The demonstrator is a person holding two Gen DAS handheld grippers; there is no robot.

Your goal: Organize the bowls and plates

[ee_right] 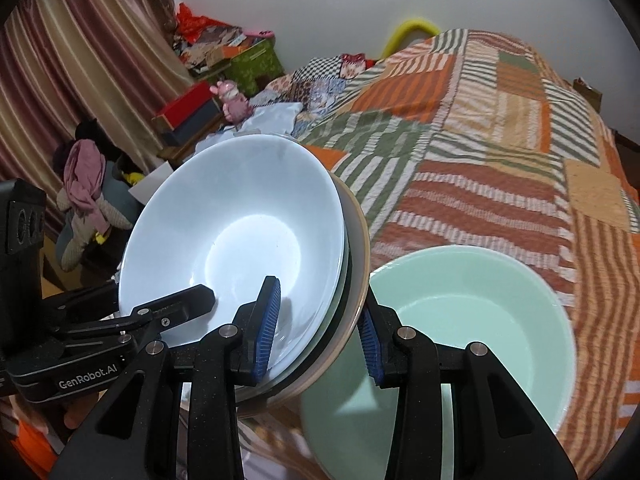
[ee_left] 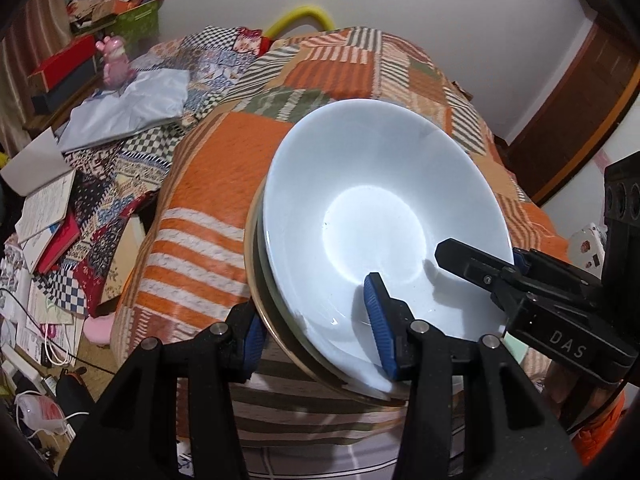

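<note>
A white bowl (ee_left: 384,208) (ee_right: 240,232) sits on top of a small stack of plates (ee_left: 256,264) (ee_right: 360,248) with dark and beige rims. The stack hangs tilted above the bed. My left gripper (ee_left: 316,326) is shut on the stack's near rim, one blue pad inside the bowl and one under the plates. My right gripper (ee_right: 318,336) is shut on the opposite rim the same way. Each gripper shows in the other's view, the right gripper (ee_left: 480,268) at the right and the left gripper (ee_right: 180,304) at the left. A mint green bowl (ee_right: 472,320) rests on the quilt beside the stack.
An orange, green and white patchwork quilt (ee_right: 480,152) covers the bed below. Left of the bed lie books (ee_left: 48,216), boxes (ee_left: 64,68), a pink figurine (ee_left: 114,62) and cables on the floor (ee_left: 44,408). A wooden door (ee_left: 580,112) stands at the right.
</note>
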